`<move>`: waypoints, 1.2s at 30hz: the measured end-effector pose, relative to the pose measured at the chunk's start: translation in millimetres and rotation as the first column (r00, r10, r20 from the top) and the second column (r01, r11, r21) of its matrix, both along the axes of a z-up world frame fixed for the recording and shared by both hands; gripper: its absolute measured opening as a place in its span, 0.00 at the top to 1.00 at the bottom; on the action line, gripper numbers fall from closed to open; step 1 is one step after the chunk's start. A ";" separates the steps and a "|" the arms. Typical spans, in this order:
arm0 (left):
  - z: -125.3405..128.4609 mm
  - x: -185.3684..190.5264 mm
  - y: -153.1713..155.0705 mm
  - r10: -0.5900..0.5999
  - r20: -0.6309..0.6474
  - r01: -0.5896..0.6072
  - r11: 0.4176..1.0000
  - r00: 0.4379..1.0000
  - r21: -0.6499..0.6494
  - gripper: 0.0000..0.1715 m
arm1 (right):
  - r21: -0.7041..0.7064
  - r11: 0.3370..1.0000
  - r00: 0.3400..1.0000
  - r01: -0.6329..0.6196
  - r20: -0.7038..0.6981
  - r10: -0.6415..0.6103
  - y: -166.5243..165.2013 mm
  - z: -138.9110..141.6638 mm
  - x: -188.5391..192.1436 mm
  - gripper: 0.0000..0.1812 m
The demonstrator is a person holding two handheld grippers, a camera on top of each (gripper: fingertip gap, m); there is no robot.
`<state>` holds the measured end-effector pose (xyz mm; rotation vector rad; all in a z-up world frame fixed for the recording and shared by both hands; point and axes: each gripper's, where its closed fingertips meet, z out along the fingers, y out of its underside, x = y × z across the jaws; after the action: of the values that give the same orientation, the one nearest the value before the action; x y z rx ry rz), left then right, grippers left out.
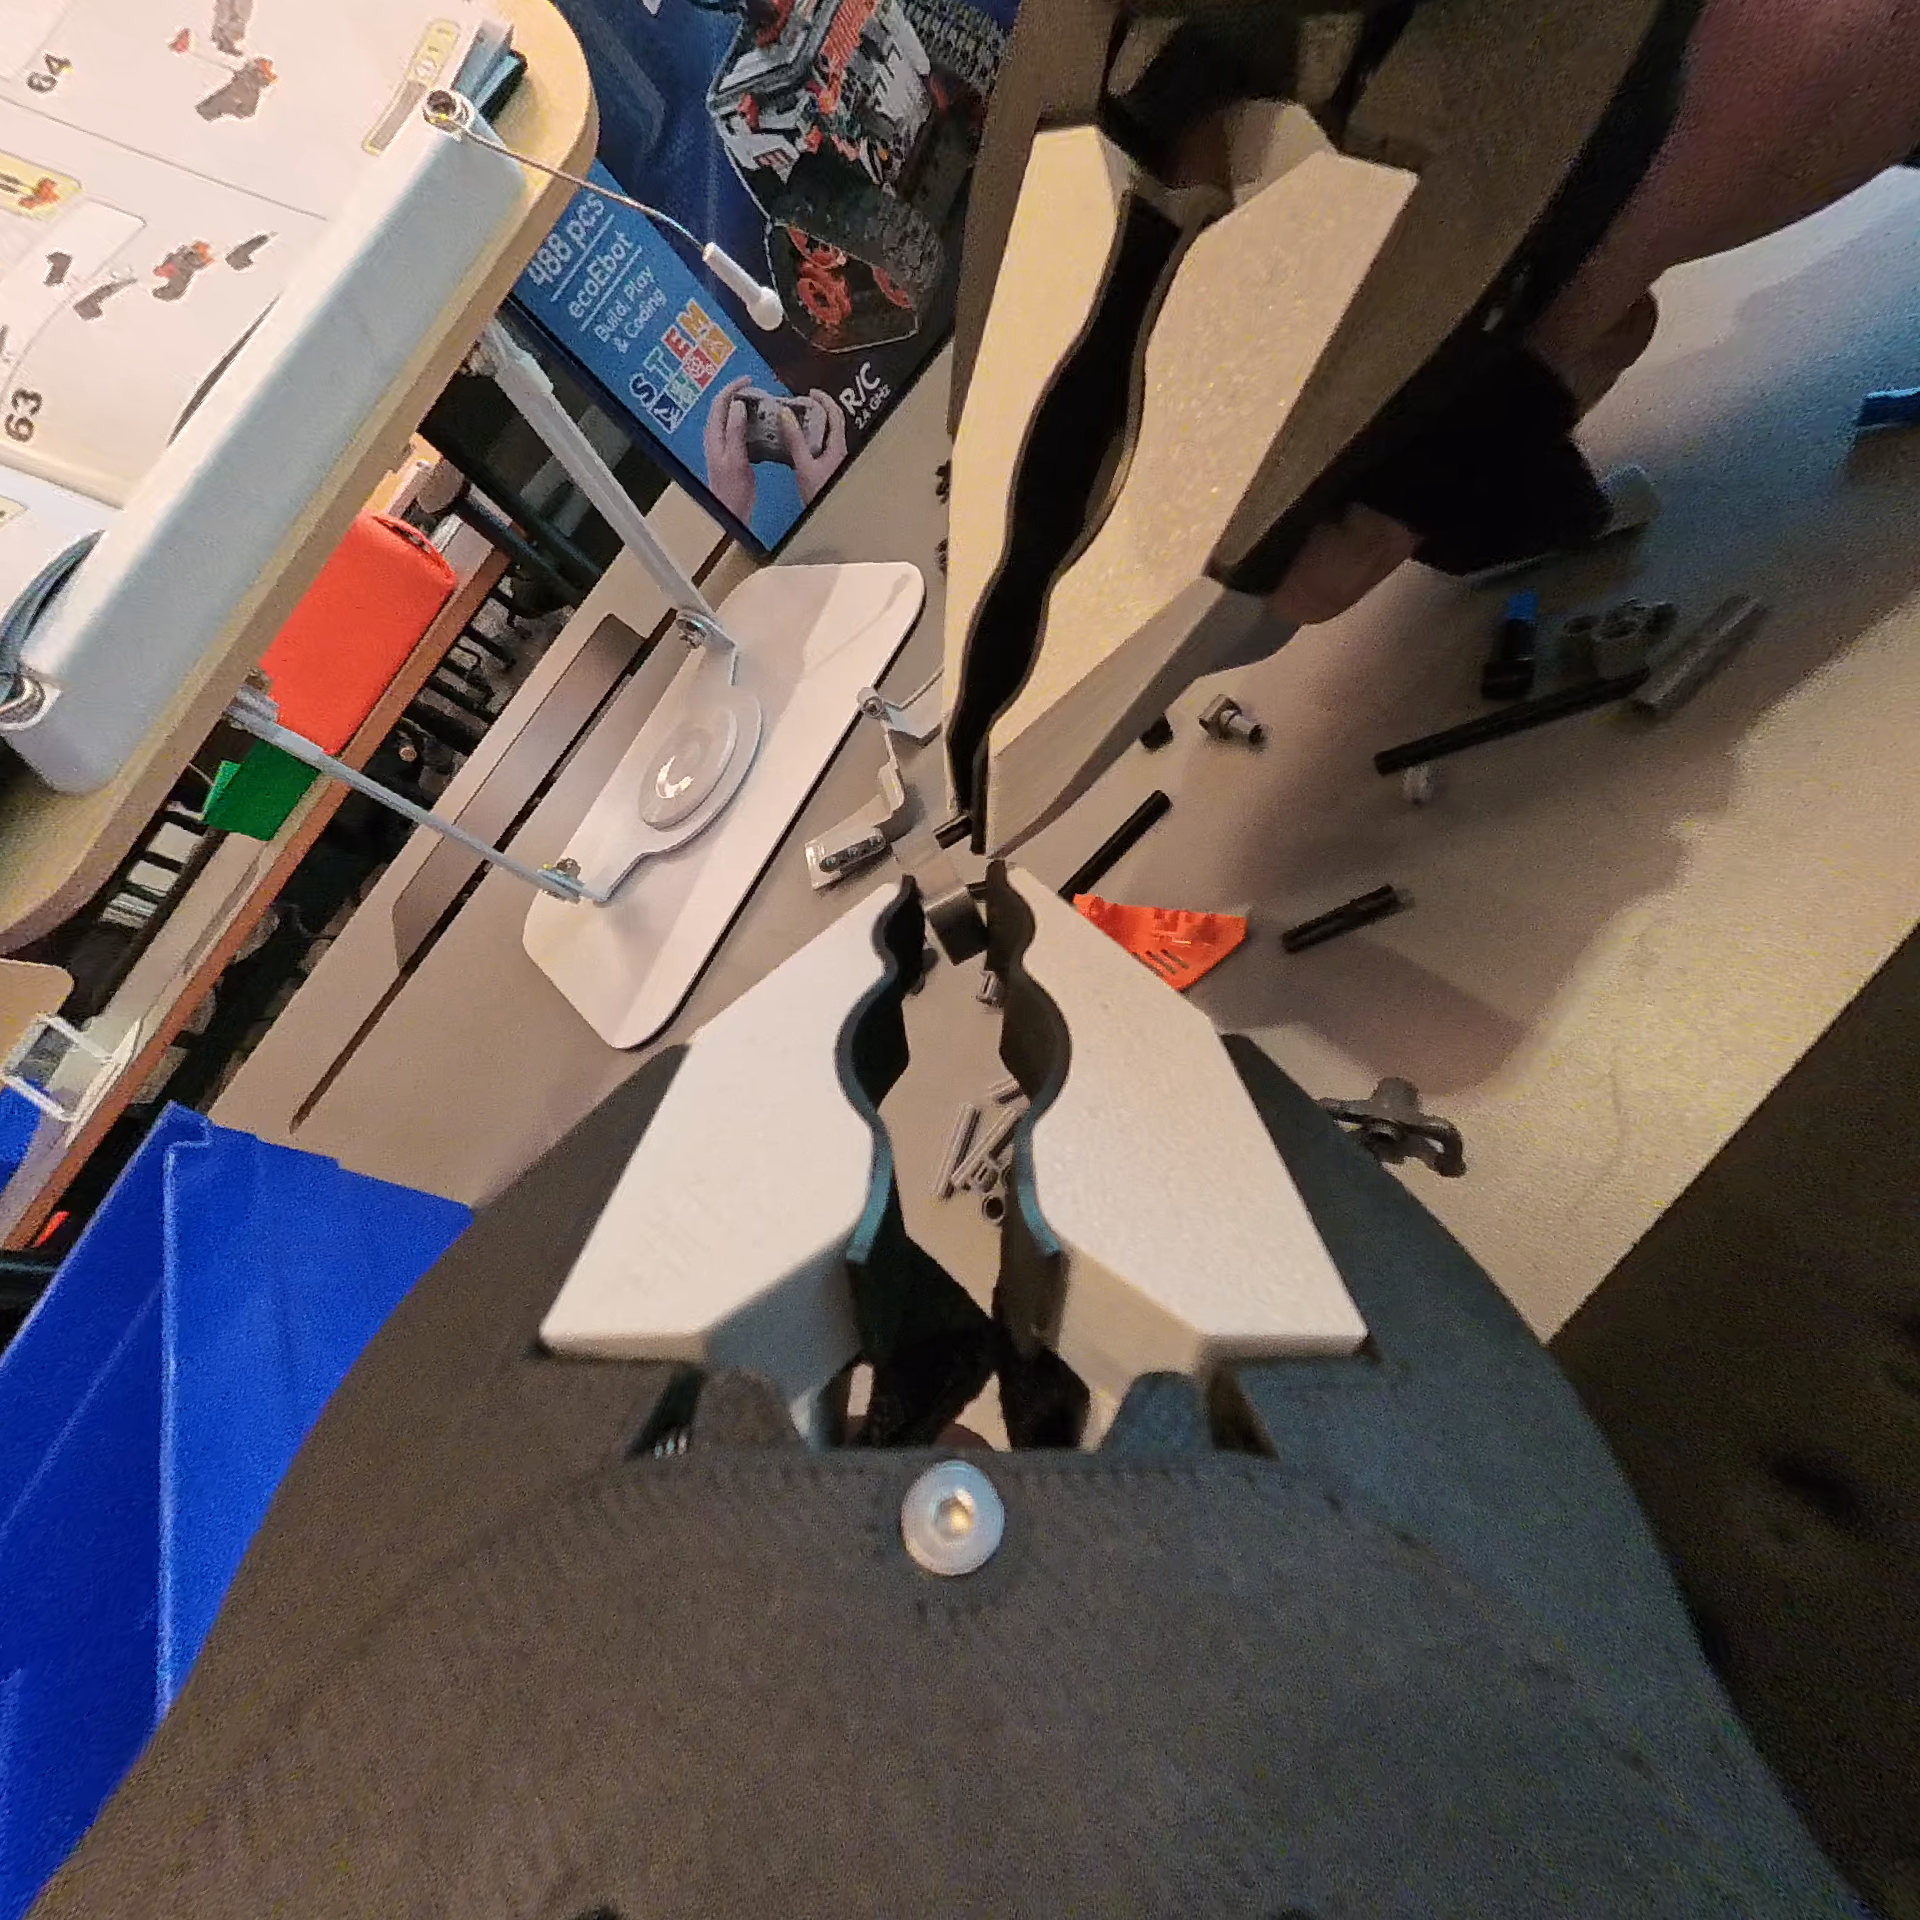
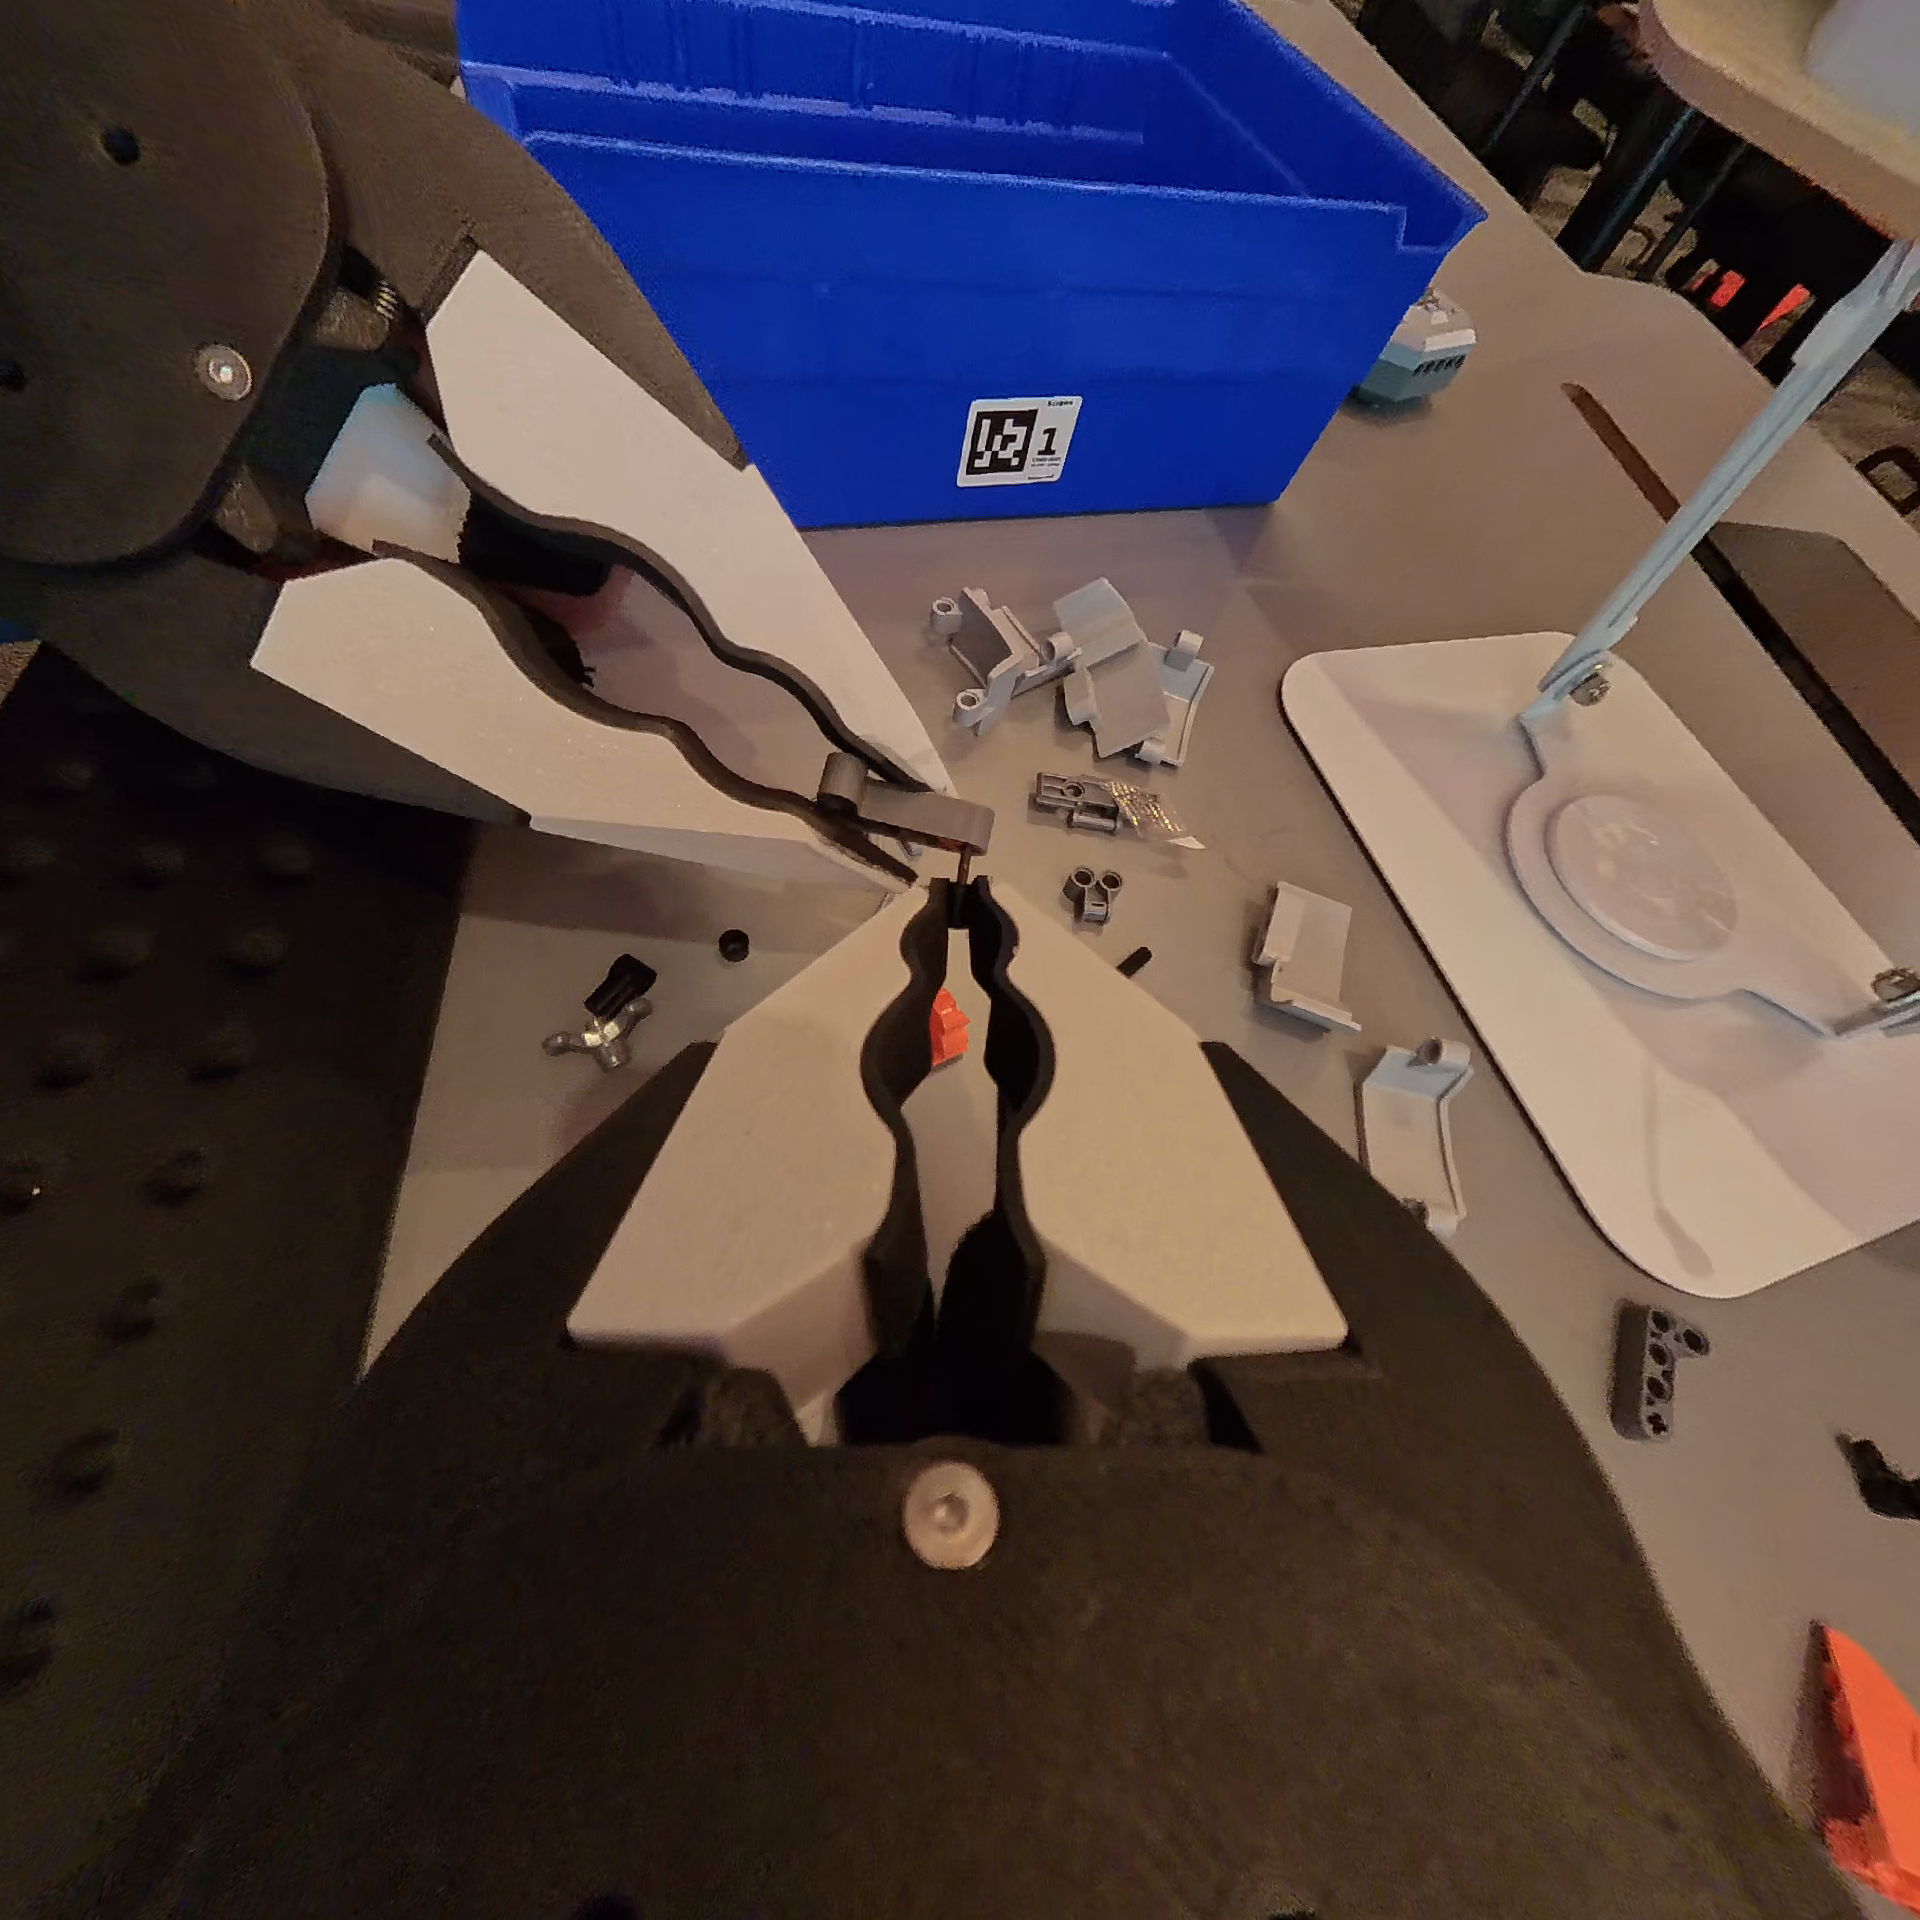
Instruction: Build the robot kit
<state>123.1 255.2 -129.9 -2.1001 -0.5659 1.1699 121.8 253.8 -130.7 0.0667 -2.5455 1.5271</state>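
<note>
The left gripper (image 2: 894,831) is pinching a small grey connector piece (image 2: 904,810), its jaws drawn narrow around it. The right gripper (image 2: 961,894) is clamping a thin black pin (image 2: 964,868) at its tips, jaws nearly together, and the pin's end is touching the grey piece's far end. Whether the pin is already seated, I cannot tell. Both are being held just above the grey surface (image 2: 1351,561). Loose grey parts (image 2: 1081,665) are lying beyond the tips, with a blue bin (image 2: 935,270) behind them and a white stand base (image 2: 1455,987) to one side. Black rods (image 1: 1117,842) and an orange piece (image 1: 1164,935) are lying near the meeting point.
</note>
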 end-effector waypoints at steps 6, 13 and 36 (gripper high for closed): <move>1.9 -0.1 -1.5 -0.009 -0.005 0.009 1.000 1.000 0.011 0.94 | -0.003 1.000 1.000 0.016 -0.009 -0.016 -1.8 1.6 -0.2 1.00; 14.6 -1.0 -3.3 0.011 -0.058 -0.009 0.999 0.998 0.045 0.97 | -0.004 1.000 0.998 0.005 -0.062 -0.006 -1.4 13.2 4.7 0.98; 39.8 7.3 -3.5 -0.095 -0.060 0.108 0.956 0.994 0.274 0.97 | 0.004 0.985 0.959 -0.175 -0.226 0.171 -0.2 46.1 12.6 0.87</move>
<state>130.4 251.7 -90.2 -1.8371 -0.5589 1.0145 134.4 253.6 -84.6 0.4459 -2.3997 1.5014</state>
